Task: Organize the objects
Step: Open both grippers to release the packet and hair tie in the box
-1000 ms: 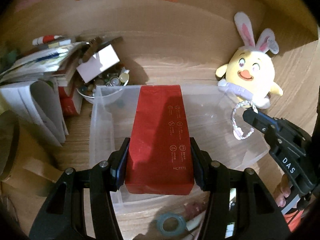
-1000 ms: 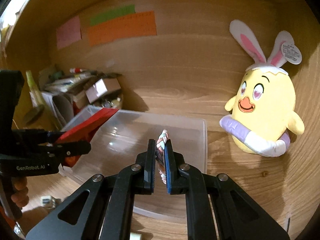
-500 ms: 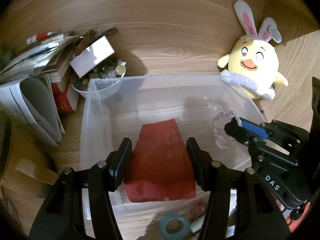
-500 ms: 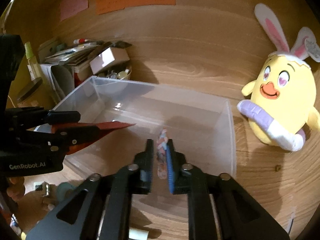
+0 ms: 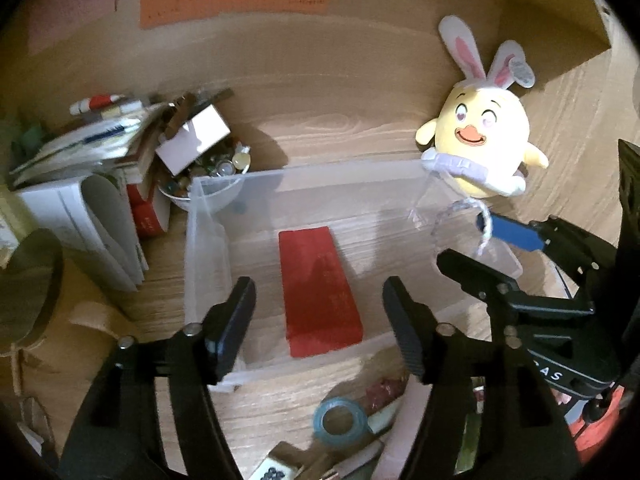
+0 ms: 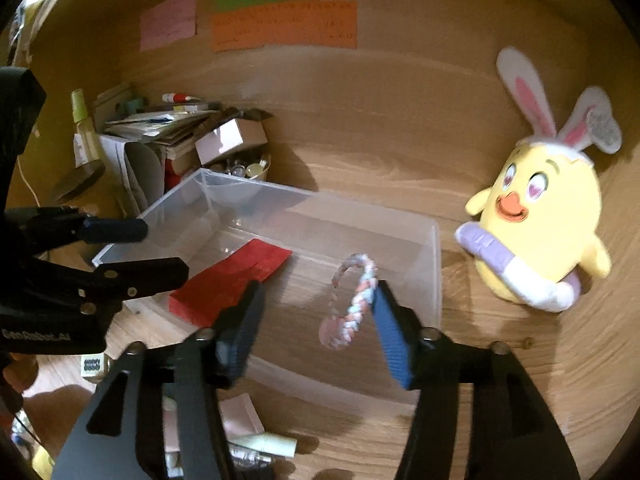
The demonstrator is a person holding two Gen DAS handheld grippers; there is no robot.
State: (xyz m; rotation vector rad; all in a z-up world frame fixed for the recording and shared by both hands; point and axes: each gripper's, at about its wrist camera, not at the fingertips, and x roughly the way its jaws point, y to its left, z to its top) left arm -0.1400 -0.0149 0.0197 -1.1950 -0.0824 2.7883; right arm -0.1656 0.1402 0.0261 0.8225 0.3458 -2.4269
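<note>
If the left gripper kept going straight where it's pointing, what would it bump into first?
Most likely the red box lying in the clear bin. The left gripper, jaws opening and empty, aims right at it, though depth is hard to judge.

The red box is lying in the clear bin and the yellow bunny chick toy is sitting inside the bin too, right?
Not quite. The red box does lie in the clear bin, but the yellow bunny chick toy is not inside it. It sits outside on the wooden surface, beside the bin's far right corner. The right wrist view shows this most clearly.
</note>
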